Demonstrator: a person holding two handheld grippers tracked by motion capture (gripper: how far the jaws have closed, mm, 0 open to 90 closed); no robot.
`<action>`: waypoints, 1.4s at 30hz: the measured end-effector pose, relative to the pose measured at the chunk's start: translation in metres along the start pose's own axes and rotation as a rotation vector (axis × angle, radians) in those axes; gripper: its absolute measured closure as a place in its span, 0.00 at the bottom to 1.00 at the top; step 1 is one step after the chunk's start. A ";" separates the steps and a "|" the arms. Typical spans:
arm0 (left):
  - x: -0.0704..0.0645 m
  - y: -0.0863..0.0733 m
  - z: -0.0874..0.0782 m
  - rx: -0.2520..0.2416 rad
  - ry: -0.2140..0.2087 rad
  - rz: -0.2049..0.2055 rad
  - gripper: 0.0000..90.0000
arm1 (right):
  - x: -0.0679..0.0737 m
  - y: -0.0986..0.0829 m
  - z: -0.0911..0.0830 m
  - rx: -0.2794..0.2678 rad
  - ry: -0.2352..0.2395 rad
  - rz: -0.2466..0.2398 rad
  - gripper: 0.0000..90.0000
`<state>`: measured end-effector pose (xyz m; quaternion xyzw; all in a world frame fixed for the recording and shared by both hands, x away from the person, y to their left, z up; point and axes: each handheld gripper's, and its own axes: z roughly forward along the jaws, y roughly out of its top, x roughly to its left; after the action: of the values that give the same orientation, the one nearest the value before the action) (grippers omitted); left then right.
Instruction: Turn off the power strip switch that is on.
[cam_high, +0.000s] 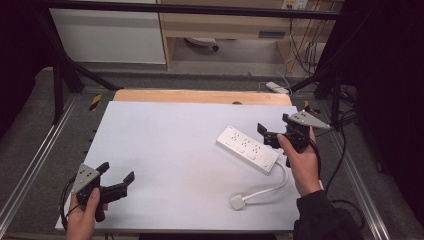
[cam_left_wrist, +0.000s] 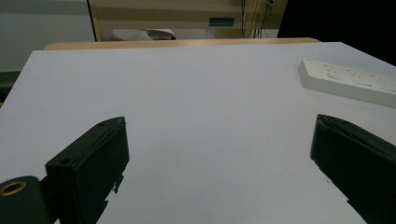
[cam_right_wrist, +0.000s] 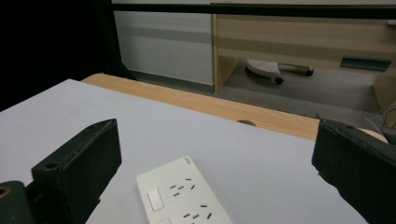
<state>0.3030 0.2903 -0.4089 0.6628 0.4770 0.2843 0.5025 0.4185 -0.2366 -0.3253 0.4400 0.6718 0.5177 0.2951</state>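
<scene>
White worktop (cam_high: 165, 150), one power strip (cam_high: 247, 148), two hand-held grippers.
Power strip lies flat at right-centre, cord and plug (cam_high: 238, 201) trailing toward the near edge; right gripper (cam_high: 272, 135), jaws spread and empty, hovers just beside its far end; left gripper (cam_high: 116, 180), jaws likewise spread, rests well apart at the near-left corner.

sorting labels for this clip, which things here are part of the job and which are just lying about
Part of the job:
- white power strip, with its cord and plug
- right gripper, open beside the strip
- left gripper, open, apart from it

Just lying about:
- chair base under the desk
- second power strip on the floor
</scene>
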 end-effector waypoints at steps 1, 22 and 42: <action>0.001 0.000 0.001 0.009 0.005 -0.002 0.06 | 0.000 0.001 0.002 0.004 0.003 0.004 0.02; 0.001 0.000 0.000 0.007 0.005 0.000 0.06 | 0.017 0.008 0.046 0.076 0.025 -0.027 0.04; 0.001 -0.001 0.002 0.014 -0.002 -0.003 0.06 | 0.032 0.001 0.083 0.126 0.062 -0.014 0.15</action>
<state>0.3045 0.2905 -0.4102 0.6658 0.4793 0.2797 0.4988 0.4758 -0.1720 -0.3464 0.4367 0.7148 0.4858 0.2495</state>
